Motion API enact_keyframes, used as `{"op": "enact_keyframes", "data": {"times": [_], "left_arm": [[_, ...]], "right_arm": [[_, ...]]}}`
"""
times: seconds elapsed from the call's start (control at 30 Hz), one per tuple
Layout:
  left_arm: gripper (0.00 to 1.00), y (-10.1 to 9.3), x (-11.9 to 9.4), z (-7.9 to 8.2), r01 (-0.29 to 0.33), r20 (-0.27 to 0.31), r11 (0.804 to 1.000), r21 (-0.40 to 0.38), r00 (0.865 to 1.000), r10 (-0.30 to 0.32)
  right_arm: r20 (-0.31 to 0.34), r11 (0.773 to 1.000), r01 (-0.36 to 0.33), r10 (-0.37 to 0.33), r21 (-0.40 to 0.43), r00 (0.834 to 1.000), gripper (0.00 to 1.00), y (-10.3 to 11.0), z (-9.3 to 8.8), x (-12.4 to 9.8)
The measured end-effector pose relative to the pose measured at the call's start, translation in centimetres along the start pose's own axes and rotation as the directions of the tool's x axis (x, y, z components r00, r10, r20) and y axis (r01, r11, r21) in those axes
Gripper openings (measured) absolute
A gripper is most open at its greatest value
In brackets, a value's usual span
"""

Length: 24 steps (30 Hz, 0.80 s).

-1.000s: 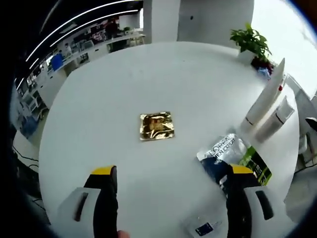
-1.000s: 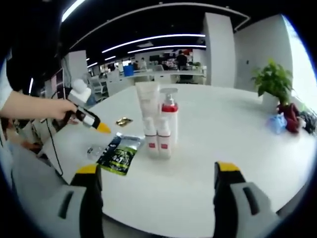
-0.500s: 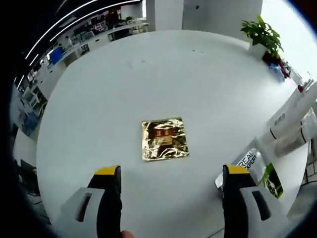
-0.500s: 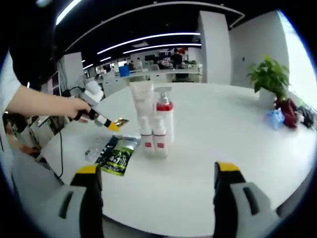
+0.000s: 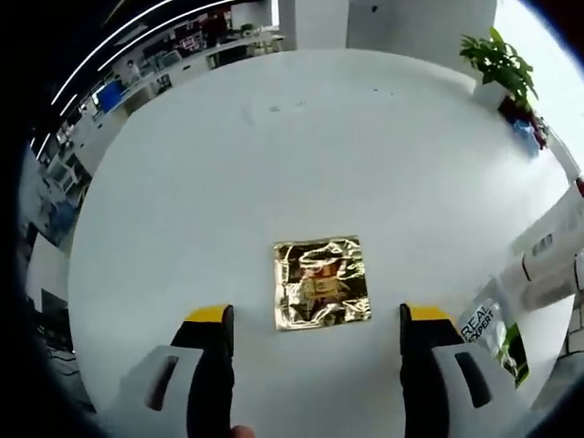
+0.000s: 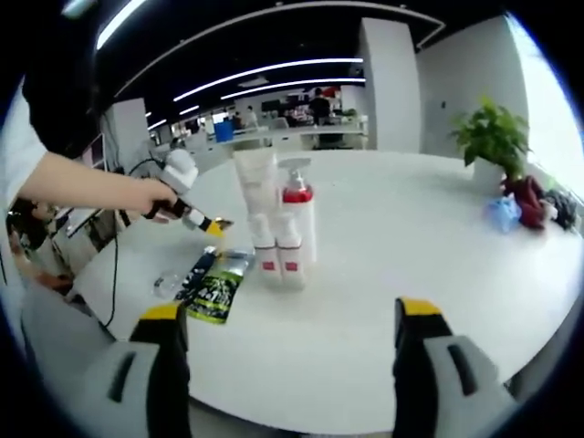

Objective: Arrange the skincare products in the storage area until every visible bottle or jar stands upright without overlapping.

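Your left claw [image 5: 315, 319] gapes wide, empty, over the flat gold foil sachet [image 5: 322, 282]. Right claw [image 6: 287, 319] wide, empty, facing upright white tubes [image 6: 256, 214] and pump bottle [image 6: 298, 212] on the desk [image 6: 411, 246].

Place: open-plan office
Evidence: long ceiling light strips [image 6: 274, 68] and rows of desks [image 6: 301, 132] behind the round white table [image 6: 411, 237]; potted plant [image 6: 493, 137] on the table

The left gripper view looks steeply down, close over the table [image 5: 228, 164]; the right looks level across it.
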<state>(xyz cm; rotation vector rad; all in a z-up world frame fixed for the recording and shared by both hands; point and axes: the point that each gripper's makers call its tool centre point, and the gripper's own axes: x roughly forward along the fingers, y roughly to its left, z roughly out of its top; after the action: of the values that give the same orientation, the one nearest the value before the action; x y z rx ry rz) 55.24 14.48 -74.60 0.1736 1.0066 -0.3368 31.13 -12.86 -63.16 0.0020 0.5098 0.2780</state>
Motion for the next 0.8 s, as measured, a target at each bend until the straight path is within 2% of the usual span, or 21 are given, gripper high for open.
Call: {"op": "enact_keyframes", "data": {"times": [0.2, 0.5, 0.8], "left_arm": [[0.67, 0.41, 0.23, 0.56, -0.004, -0.010, 1.000, -0.005, 1.000, 0.004], [0.38, 0.11, 0.17, 0.92, 0.009, -0.029, 1.000, 0.019, 1.000, -0.009], [0.36, 0.53, 0.13, 0.92, -0.005, -0.011, 0.999, -0.038, 1.000, 0.004]], "right_arm": [[-0.001, 1.000, 0.004, -0.004, 0.002, 1.000, 0.94, 0.00, -0.06, 0.03], [-0.001, 1.000, 0.007, -0.007, 0.004, 1.000, 0.94, -0.06, -0.03, 0.06], [-0.001, 1.000, 0.009, -0.009, 0.005, 1.000, 0.94, -0.02, -0.02, 0.09]]}}
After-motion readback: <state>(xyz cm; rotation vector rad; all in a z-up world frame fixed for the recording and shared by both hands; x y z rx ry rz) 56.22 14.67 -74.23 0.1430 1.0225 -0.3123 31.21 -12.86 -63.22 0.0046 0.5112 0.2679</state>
